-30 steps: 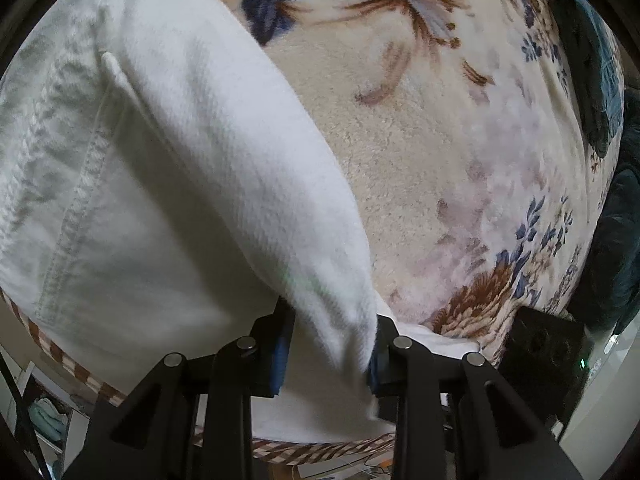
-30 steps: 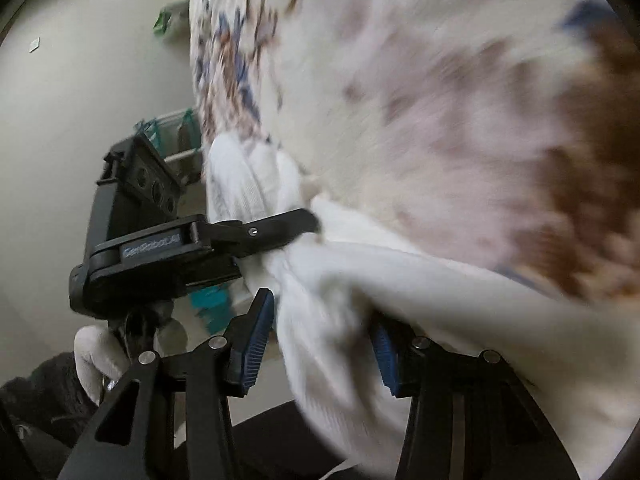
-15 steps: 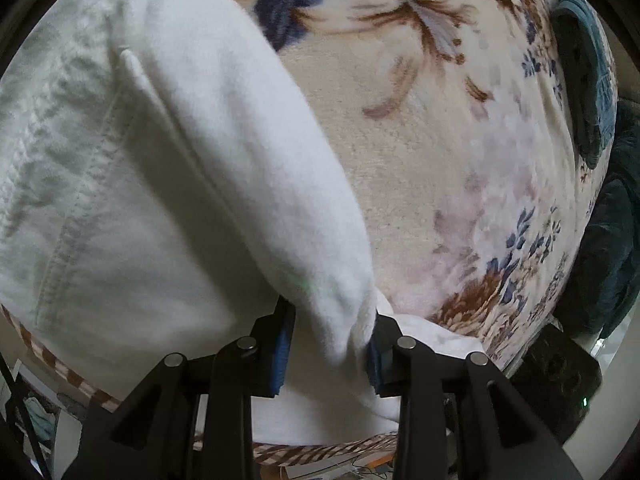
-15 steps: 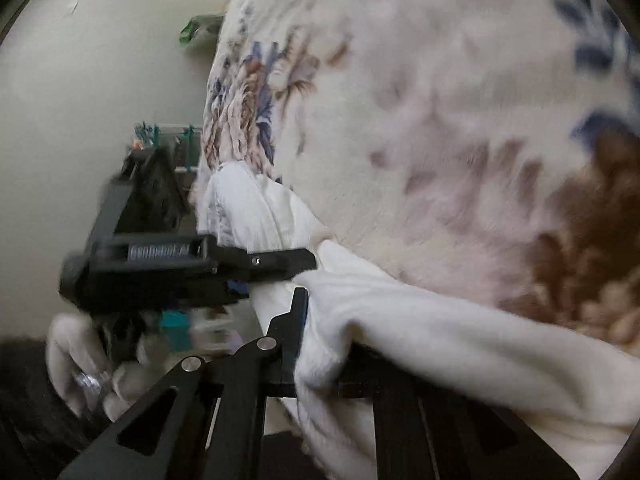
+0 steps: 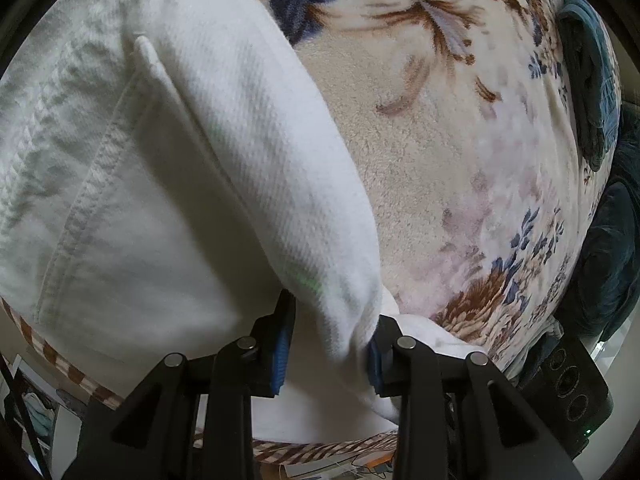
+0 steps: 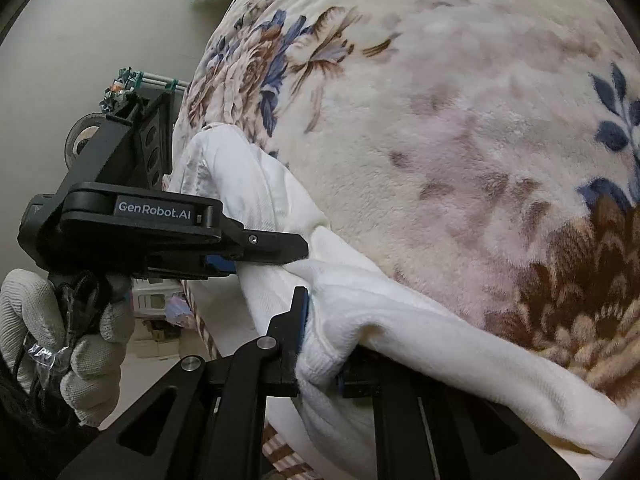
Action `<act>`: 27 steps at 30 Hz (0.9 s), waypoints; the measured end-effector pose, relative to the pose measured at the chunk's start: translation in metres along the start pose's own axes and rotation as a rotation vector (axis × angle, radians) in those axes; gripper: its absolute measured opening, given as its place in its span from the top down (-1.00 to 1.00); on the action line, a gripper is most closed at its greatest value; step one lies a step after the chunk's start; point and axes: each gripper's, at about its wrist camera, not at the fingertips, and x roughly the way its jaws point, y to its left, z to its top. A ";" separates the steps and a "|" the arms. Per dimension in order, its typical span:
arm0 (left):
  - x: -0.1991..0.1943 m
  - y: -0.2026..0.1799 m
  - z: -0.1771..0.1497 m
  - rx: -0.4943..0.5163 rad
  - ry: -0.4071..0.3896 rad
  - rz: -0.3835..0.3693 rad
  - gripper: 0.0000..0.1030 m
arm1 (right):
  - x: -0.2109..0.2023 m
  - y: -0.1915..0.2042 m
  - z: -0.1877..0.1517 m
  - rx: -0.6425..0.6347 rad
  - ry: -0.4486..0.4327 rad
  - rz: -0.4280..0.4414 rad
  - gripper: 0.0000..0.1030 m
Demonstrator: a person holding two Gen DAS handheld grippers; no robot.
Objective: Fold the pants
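White pants (image 5: 168, 168) lie on a floral fleece blanket (image 5: 460, 140), a thick fold running from top left down to my left gripper (image 5: 328, 344), which is shut on its edge. In the right wrist view the same white pants (image 6: 400, 320) stretch along the blanket's near edge, and my right gripper (image 6: 320, 344) is shut on a bunched edge of them. The left gripper (image 6: 264, 252) appears there from the side, pinching the cloth a little further left, held by a gloved hand (image 6: 48, 340).
The floral blanket (image 6: 460, 120) covers a bed and fills most of both views. A dark teal cloth (image 5: 592, 80) lies at its far right edge. Beyond the bed's left side are a pale floor, a wheeled rack (image 6: 120, 92) and boxes.
My right gripper went from open around the pants' edge to shut on it, then rose and rolled with the cloth. The left gripper kept its grip and barely moved.
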 end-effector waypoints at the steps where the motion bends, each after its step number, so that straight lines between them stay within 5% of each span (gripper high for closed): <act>1: 0.000 -0.001 0.000 0.002 0.001 -0.001 0.43 | 0.003 0.001 0.002 0.009 0.010 0.008 0.75; 3: 0.002 -0.004 0.000 0.026 0.008 -0.009 0.43 | 0.016 -0.010 0.008 0.092 0.059 0.043 0.64; 5: 0.002 -0.005 0.001 0.042 0.019 -0.032 0.43 | 0.031 -0.031 0.012 0.210 0.101 0.125 0.18; 7: -0.003 -0.002 0.001 0.047 0.010 -0.049 0.41 | 0.043 -0.048 0.014 0.292 0.101 0.205 0.19; 11: -0.015 0.013 0.002 0.023 -0.031 -0.113 0.00 | 0.021 -0.087 0.013 0.497 -0.018 0.394 0.71; 14: -0.018 0.026 0.007 -0.031 -0.034 -0.197 -0.10 | -0.014 -0.118 0.008 0.609 -0.118 0.446 0.72; 18: -0.025 0.022 0.005 -0.027 -0.016 -0.236 -0.09 | -0.009 -0.122 0.009 0.608 0.005 0.459 0.65; 22: -0.042 0.013 -0.003 0.028 -0.035 -0.249 -0.11 | 0.020 -0.100 0.018 0.519 0.139 0.423 -0.26; 24: -0.048 0.008 -0.003 0.077 -0.065 -0.231 -0.11 | 0.037 -0.090 0.021 0.489 0.175 0.397 -0.25; 25: -0.049 0.005 -0.002 0.102 -0.079 -0.205 -0.11 | 0.045 -0.084 0.020 0.466 0.190 0.392 0.09; 26: -0.047 0.003 -0.003 0.132 -0.097 -0.161 -0.11 | 0.049 -0.078 0.022 0.446 0.195 0.389 0.67; 27: -0.046 0.003 -0.001 0.159 -0.120 -0.110 -0.11 | 0.046 -0.077 0.024 0.451 0.182 0.370 0.72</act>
